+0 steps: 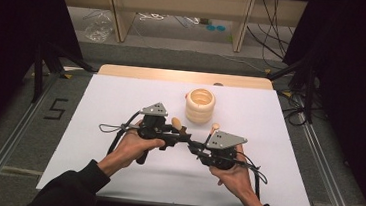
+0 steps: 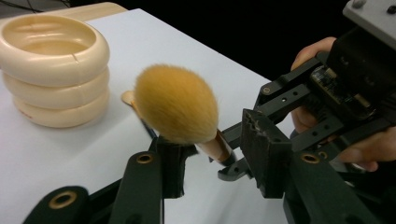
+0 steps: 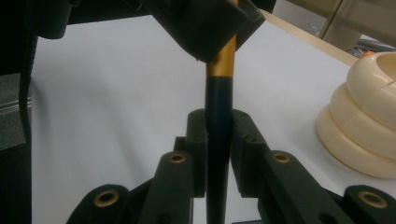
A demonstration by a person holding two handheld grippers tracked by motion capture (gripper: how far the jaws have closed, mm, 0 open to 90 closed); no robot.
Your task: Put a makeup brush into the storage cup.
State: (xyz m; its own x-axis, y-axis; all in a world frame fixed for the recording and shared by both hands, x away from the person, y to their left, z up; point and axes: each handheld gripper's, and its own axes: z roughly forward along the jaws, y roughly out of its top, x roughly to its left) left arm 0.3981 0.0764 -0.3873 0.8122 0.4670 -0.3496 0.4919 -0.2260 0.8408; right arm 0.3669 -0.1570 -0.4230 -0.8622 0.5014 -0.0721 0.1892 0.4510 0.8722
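Observation:
A make-up brush [image 2: 177, 105] with a fluffy orange-tan head, gold ferrule and dark handle is held above the white table. My right gripper [image 3: 219, 135] is shut on its dark handle [image 3: 218, 100]. My left gripper [image 2: 217, 158] is open, one jaw on either side of the ferrule just below the head, with a gap showing. In the high view the two grippers meet nose to nose at mid-table, left gripper [image 1: 182, 133] and right gripper [image 1: 194, 146], with the brush head [image 1: 176, 122] sticking up between them.
A cream holder of three stacked rings [image 1: 200, 106], hollow on top, stands just beyond the grippers and appears again [image 2: 56, 88] [image 3: 364, 135]. A small tan round-tipped stick [image 1: 215, 127] lies beside it. The white table top [image 1: 93, 125] ends in a wooden strip at the far edge.

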